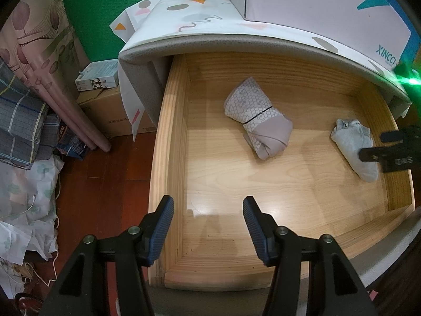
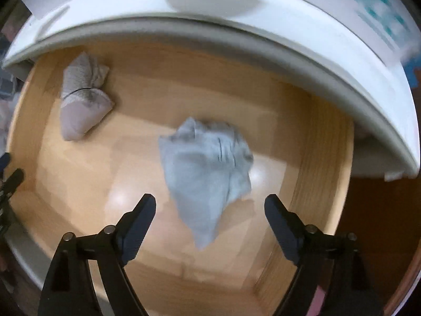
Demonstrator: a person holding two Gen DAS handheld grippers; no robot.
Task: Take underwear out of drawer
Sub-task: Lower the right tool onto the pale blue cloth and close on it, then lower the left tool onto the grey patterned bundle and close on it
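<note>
While your right tool (image 2: 210, 216) hangs over the open wooden drawer (image 1: 168, 142) with its jaws spread wide and empty, the grey underwear (image 2: 208, 171) lies crumpled on the drawer floor below it. Your left tool (image 1: 208, 221) stands half open, holding nothing. Further back lies a rolled lilac patterned garment (image 1: 259, 123). On the bench (image 1: 210, 42) above, a white box (image 1: 329, 13) reads "XINCCI".

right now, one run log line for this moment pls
stage: underwear not out | left tool: open, empty | right tool: open above grey underwear | patterned roll: in drawer
</note>
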